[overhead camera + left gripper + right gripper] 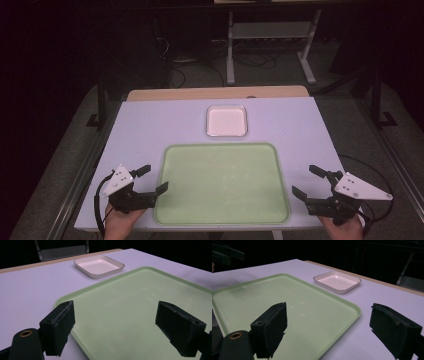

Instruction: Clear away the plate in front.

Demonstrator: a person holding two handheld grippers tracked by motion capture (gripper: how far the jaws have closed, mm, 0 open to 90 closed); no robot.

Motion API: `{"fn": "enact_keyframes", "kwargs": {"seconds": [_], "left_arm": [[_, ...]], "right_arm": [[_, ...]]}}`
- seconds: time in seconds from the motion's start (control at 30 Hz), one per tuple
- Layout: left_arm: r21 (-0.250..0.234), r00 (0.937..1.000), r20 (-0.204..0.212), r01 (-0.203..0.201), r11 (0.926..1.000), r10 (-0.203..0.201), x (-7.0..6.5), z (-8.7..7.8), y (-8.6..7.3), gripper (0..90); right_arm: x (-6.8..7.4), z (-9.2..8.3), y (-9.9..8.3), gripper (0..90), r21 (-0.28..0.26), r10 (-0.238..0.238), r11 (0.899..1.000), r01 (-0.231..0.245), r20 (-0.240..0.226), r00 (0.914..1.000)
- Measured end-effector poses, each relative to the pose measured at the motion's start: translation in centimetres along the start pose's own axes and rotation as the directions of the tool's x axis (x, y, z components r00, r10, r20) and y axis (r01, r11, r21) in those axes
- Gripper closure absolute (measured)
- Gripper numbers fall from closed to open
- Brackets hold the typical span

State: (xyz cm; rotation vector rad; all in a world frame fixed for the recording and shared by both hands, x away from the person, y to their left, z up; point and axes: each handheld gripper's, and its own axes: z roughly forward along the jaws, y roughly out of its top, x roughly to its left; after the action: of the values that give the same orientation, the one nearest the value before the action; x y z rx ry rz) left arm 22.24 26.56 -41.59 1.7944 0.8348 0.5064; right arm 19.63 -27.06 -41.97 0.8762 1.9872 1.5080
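Black tongs at the lower left of the high view, your left tongs [152, 179], are spread wide and holding nothing, hovering right at the near-left corner of the green tray [222, 184]. From the left gripper view the tray's corner sits between the jaws: one jaw is over the pale surface [30, 290], the other over the tray's floor.

Moving to the centre of the frame, the tray lies flat with its long axis running left to right across the high view, near edge toward you. Just beyond its far rim, apart from it, sits the small white dish [227, 121], bare as far as I can tell.

Over to the lower right, your right tongs [308, 181] are also released, jaws well apart, just off the tray's right rim. In the right gripper view one jaw hangs over the tray's near-right corner and the other over the surface.

So the tray lies inward from both tongs, each about equally close to its own corner. My read is that a two-handed pinch of the short rims comes next.

Hard to make out: whether either jaw touches the rim, and how high the lip stands. Your hands are cut off by the bottom edge, and the room behind is dark.
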Motion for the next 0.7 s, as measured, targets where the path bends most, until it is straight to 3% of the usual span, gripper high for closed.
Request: {"fn": "enact_keyframes", "kwargs": {"seconds": [0.2,0.7], "left_arm": [[0.015,1.0000,0.003,0.000,0.9999,0.000,-0.02,0.46,-0.02,15.4],[-0.003,0.9997,0.023,0.009,1.0000,-0.009,0.35,0.76,0.65,15.5]], "right_arm": [[-0.36,-0.12,-0.23,13.5,0.001,0.012,1.000,-0.012,-0.001,0.9999],[-0.21,-0.43,-0.42,13.5,0.007,0.009,1.000,-0.009,0.012,0.9999]]}}
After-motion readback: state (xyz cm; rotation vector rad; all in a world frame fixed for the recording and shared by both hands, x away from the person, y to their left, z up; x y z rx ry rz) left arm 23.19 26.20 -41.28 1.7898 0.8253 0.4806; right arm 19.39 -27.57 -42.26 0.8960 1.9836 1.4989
